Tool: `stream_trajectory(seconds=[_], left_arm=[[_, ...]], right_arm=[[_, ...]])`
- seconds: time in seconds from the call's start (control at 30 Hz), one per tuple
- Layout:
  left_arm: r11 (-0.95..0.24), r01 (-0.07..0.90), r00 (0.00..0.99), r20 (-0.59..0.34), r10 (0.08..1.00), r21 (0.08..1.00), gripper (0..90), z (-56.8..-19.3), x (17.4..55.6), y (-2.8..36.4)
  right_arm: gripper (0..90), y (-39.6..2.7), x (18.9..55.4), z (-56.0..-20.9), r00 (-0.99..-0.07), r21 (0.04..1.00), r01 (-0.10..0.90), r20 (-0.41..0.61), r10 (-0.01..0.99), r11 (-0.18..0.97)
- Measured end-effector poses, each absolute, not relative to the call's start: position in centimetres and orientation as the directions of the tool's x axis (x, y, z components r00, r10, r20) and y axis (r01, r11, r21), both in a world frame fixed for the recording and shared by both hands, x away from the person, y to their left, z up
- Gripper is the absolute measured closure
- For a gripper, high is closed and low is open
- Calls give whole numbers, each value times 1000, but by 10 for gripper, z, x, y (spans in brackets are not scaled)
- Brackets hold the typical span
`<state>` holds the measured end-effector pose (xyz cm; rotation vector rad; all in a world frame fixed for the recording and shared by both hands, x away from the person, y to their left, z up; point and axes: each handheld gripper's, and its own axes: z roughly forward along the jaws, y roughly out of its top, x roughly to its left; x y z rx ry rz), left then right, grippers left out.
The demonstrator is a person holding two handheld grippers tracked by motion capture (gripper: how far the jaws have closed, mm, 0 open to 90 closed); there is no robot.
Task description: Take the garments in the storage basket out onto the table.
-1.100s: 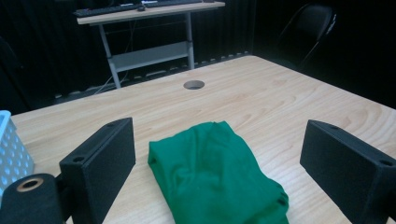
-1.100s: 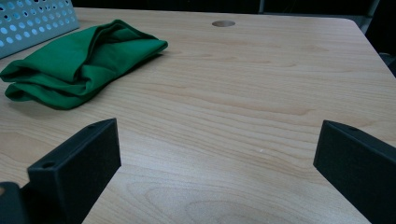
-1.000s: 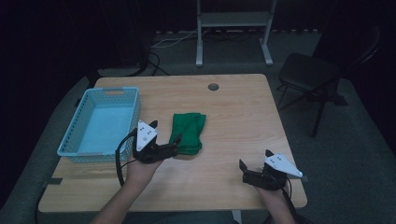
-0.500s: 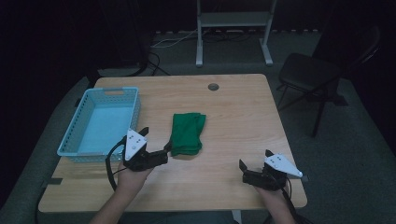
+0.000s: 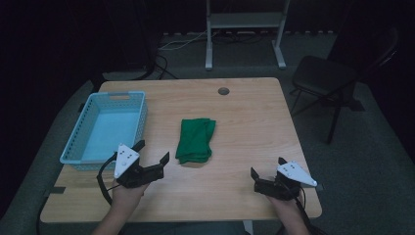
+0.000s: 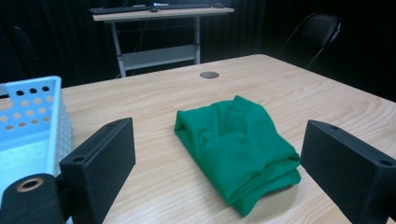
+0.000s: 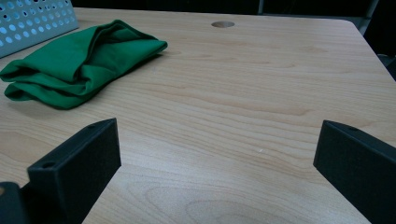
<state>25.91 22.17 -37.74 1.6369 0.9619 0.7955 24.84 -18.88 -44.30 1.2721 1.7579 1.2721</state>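
Observation:
A folded green cloth lies on the middle of the wooden table. In the left gripper view the cloth sits ahead of the jaws, apart from them. My left gripper is open near the table's front left, just left of the cloth's near end, with nothing in it. My right gripper is open at the front right, over bare wood. In the right gripper view the cloth lies far off at the upper left.
A light blue perforated basket stands at the table's left, close to my left gripper. A round cable hole is near the far edge. A dark chair stands off the table's right, and a white metal stand behind.
My left gripper has drawn back toward the front left, away from the cloth, which stays lying on the table. The right gripper has not moved.

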Motion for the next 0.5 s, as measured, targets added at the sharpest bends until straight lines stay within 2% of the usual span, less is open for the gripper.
stream_trajectory(seconds=[0.5], left_arm=[[-145,199,426,47,903,969,99,-381,247,241]], right_arm=[[0,-189,249,-443,-344,936,345,55,937,72]])
